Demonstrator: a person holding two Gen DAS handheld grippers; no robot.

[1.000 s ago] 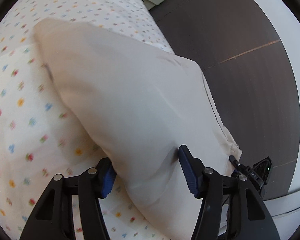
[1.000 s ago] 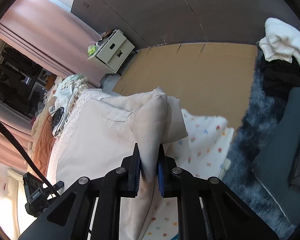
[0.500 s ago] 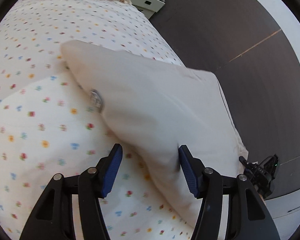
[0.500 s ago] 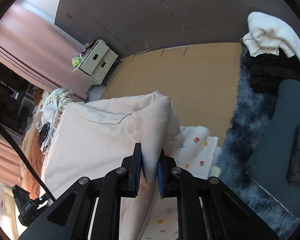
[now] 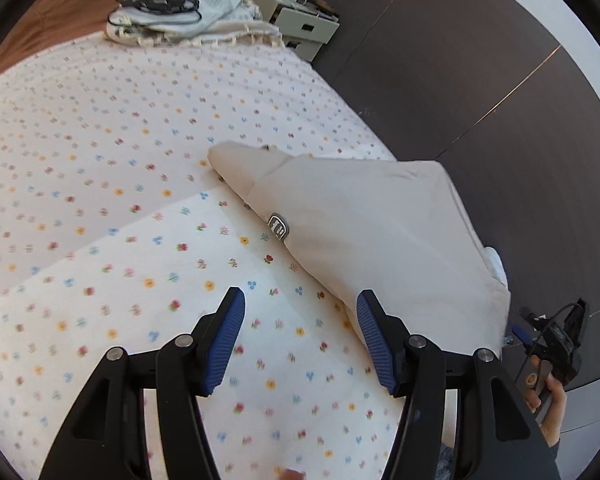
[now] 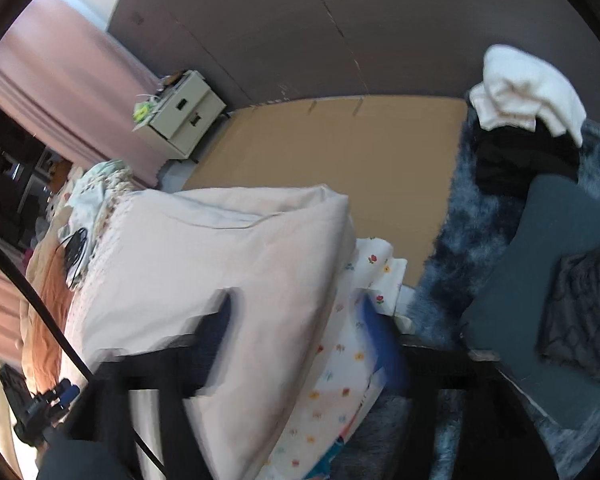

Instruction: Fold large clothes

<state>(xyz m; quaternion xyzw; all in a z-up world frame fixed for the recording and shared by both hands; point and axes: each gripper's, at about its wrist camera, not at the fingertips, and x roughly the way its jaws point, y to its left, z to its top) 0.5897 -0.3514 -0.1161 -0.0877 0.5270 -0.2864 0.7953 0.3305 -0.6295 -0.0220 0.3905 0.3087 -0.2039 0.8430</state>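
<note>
The beige garment [image 5: 372, 232] looks soft and limp; take its hem corners. Left gripper [image 5: 300, 340] jaws opening, empty; right gripper [image 6: 296, 320] jaws opening around cloth.

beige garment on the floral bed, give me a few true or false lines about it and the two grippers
1. The beige garment lies on the floral sheet. True.
2. The left gripper is clamped on the garment. False: its jaws are opening, with only the sheet showing between the blue pads.
3. A small dark label shows at the garment's folded edge. True.
4. The right gripper is pinching the cloth tight. False: its jaws are opening, spread wide, with the garment loose between them.
5. A white cloth sits on top of dark clothes in the right wrist view. True.
6. The small drawer unit stands on the bed. False: it stands on the floor by the pink curtain.
</note>
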